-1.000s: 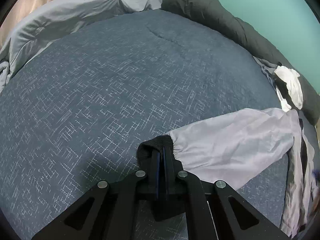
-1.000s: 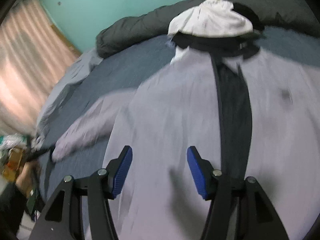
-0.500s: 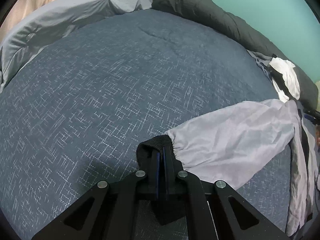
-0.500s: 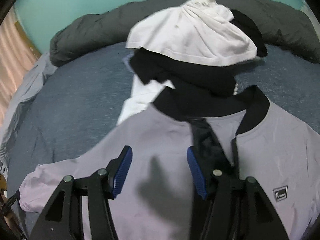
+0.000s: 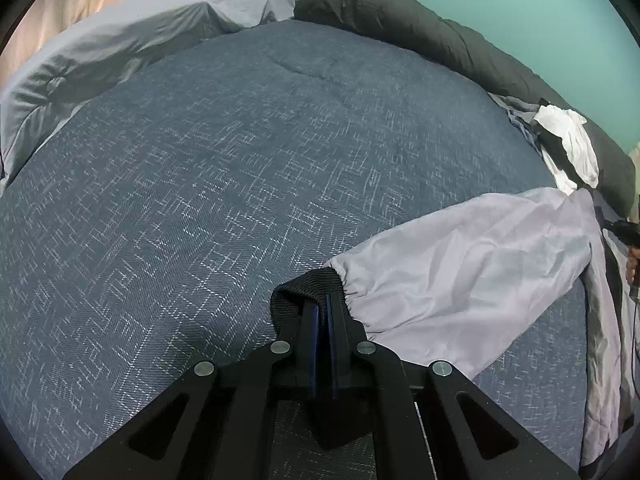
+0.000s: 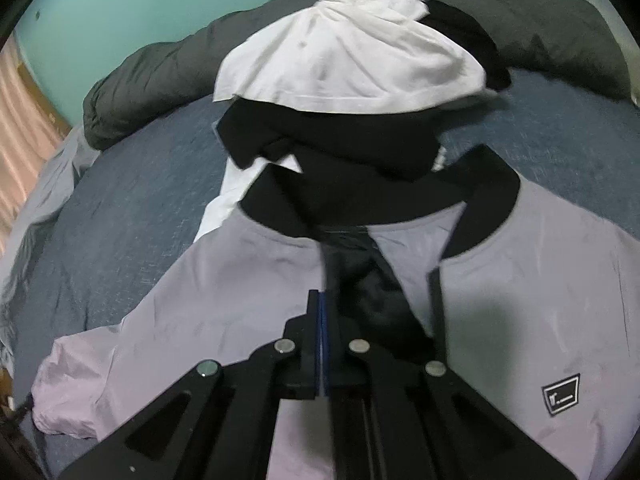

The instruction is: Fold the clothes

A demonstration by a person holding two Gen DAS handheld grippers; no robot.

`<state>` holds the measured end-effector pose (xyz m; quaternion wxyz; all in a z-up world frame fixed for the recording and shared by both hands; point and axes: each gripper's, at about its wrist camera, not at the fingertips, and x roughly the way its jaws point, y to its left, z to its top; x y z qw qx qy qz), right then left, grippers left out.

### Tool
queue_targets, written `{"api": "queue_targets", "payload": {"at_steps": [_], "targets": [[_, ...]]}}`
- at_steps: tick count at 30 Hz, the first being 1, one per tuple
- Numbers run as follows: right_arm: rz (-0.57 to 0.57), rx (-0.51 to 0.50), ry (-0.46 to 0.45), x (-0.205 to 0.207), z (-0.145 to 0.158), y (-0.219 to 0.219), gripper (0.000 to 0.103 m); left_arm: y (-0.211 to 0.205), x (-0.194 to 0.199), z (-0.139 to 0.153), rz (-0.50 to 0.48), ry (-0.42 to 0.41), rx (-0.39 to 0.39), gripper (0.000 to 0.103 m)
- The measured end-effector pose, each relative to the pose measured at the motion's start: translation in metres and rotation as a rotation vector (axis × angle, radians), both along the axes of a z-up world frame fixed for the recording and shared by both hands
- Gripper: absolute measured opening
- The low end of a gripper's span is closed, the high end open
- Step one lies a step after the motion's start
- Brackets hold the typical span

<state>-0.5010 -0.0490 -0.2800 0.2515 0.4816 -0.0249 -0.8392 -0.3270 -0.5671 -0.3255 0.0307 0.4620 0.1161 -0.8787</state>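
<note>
- One garment is in play: a pale grey jacket [image 6: 248, 280] lying face up and spread on the dark blue bedspread [image 5: 208, 184], its black collar [image 6: 492, 196] toward the heap of other clothes.
- Taking the collar as the landmark, the open front edge with its dark lining runs from the collar straight back toward the right gripper [image 6: 322, 344], so the body's long axis lies roughly in line with that gripper.
- From the collar, the one sleeve in view [image 5: 460, 268] runs away sideways, its long axis roughly crosswise to the body, ending in a black ribbed cuff [image 5: 308, 290] far from the collar.
- The left gripper [image 5: 322, 340] is clamped on that cuff, the blue pads pinched together with the knit bunched around them; it is the hand at the sleeve's far tip.
- The right gripper has its pads pressed together over the front edge below the collar; whether cloth is caught between them I cannot tell, since the view is blurred there and no fold shows in the pads.
- Judged from this layout, the coming fold turns on bringing the cuff in across the chest toward the collar line; the left hand holds the moving end, the right sits at the centre line as the likely anchor.
- Beyond the collar, a white garment [image 6: 340, 64] lies on a black one [image 6: 320, 140], both touching the jacket's neck, with a dark rolled duvet [image 5: 400, 16] behind them.
</note>
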Motion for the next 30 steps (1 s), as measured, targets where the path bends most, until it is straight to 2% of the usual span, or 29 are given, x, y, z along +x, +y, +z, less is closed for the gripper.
{"api": "queue_targets", "payload": {"at_steps": [2,5,6,8,10,11,12,19,25,30], "targets": [[0.009,-0.032,-0.057,-0.004,-0.006,0.005,0.004,0.0,0.0,-0.001,0.004,0.0,0.006,0.004],[0.037,-0.073,-0.11,-0.004,-0.012,0.004,0.053,0.0,0.0,-0.001,0.003,-0.003,0.002,0.004],[0.057,-0.079,-0.1,-0.002,-0.012,0.001,0.053,0.0,0.0,-0.001,0.003,-0.004,0.001,0.004],[0.082,-0.062,-0.079,0.002,-0.013,-0.004,0.053,0.0,-0.001,-0.002,0.003,-0.005,0.0,0.004],[0.092,-0.049,-0.066,0.004,-0.014,-0.005,0.04,0.0,-0.002,-0.001,0.001,-0.007,-0.002,0.004],[0.087,-0.044,-0.053,0.005,-0.014,-0.003,0.015,0.0,-0.001,-0.001,0.0,-0.007,-0.002,0.004],[0.078,-0.036,-0.034,0.006,-0.012,-0.001,0.003,0.0,-0.001,-0.001,0.0,-0.007,-0.002,0.004],[0.035,0.005,0.046,0.009,-0.006,0.029,0.002,0.0,0.001,0.001,-0.005,-0.003,0.0,0.005],[-0.038,0.048,0.011,0.001,-0.019,0.048,0.002,0.009,-0.001,0.001,-0.042,-0.008,0.005,0.005],[-0.04,0.08,0.008,-0.007,-0.025,0.027,0.002,0.002,-0.001,0.003,-0.021,-0.008,0.028,0.005]]}}
